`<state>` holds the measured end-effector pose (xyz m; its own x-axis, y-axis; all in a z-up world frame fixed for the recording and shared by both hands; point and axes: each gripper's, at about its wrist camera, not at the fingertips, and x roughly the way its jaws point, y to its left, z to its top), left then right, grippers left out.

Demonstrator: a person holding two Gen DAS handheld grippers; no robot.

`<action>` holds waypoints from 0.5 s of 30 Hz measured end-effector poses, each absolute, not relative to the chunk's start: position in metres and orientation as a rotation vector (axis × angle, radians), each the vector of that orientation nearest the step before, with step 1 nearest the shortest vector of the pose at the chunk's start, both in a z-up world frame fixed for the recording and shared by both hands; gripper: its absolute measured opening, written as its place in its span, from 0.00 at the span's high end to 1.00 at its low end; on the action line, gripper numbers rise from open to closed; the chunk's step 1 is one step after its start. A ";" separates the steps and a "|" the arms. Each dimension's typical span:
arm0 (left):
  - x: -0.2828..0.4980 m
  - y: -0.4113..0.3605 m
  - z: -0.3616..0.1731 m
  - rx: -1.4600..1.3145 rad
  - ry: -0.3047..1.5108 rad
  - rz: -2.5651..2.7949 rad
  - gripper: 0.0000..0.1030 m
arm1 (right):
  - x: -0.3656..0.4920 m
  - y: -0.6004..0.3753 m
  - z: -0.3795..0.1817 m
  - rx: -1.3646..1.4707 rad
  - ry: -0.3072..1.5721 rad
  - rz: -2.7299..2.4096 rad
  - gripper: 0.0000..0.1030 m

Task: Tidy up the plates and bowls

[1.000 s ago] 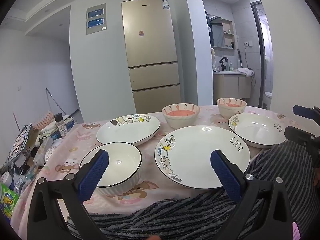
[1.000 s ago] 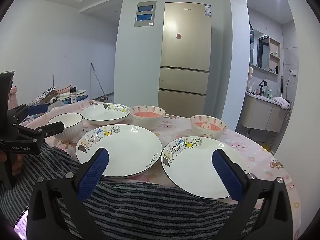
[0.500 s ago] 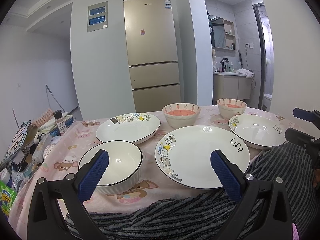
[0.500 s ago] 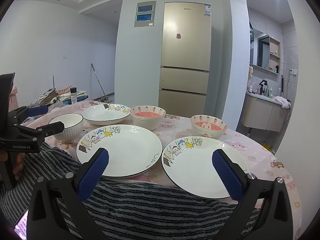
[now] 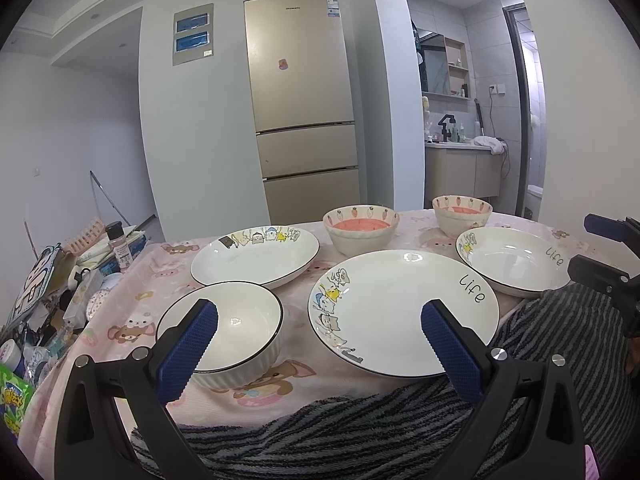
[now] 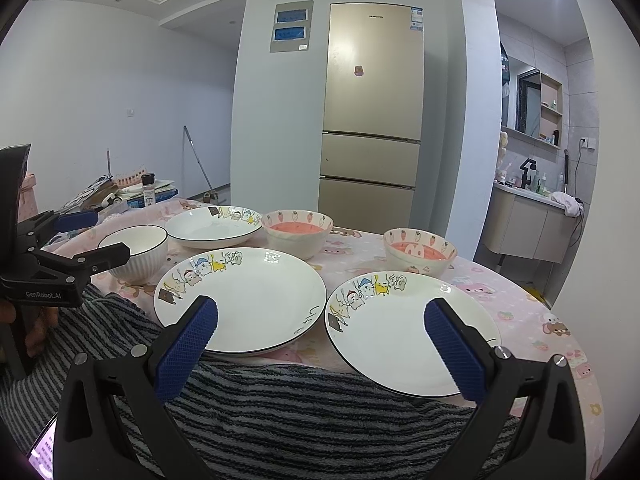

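Pink tablecloth (image 5: 132, 304) crowded, both claws gaping wide and empty: left gripper (image 5: 320, 332) should take white bowl (image 5: 224, 328) at its 10 o'clock rim, squarely.

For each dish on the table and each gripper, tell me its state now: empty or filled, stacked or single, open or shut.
Plain white ribbed bowl: empty, single.
Large white cartoon plate with "Life": empty, single.
Far-left cartoon plate: empty, single.
Right cartoon plate: empty, single.
Two carrot-pattern bowls: pink inside, apart, upright.
Left gripper: open, holding nothing.
Right gripper: open, holding nothing.
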<state>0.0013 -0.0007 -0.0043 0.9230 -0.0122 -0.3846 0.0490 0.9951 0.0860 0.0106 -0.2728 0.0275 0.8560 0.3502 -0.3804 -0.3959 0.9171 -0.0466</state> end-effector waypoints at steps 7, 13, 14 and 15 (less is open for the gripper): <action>0.001 -0.002 -0.005 0.094 0.394 -0.030 0.00 | 0.011 -0.272 0.027 -0.127 0.379 0.393 0.00; 0.001 -0.001 -0.004 0.095 0.394 -0.030 0.00 | 0.011 -0.272 0.026 -0.132 0.384 0.396 0.00; 0.002 -0.001 -0.005 0.095 0.394 -0.030 0.00 | 0.011 -0.272 0.026 -0.132 0.385 0.396 0.00; 0.001 -0.001 -0.004 0.094 0.394 -0.030 0.00 | 0.012 -0.272 0.026 -0.132 0.385 0.395 0.00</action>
<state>0.0012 -0.0013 -0.0041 0.9228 -0.0108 -0.3850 0.0473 0.9952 0.0853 0.0115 -0.2721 0.0260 0.8516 0.3498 -0.3905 -0.3993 0.9154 -0.0510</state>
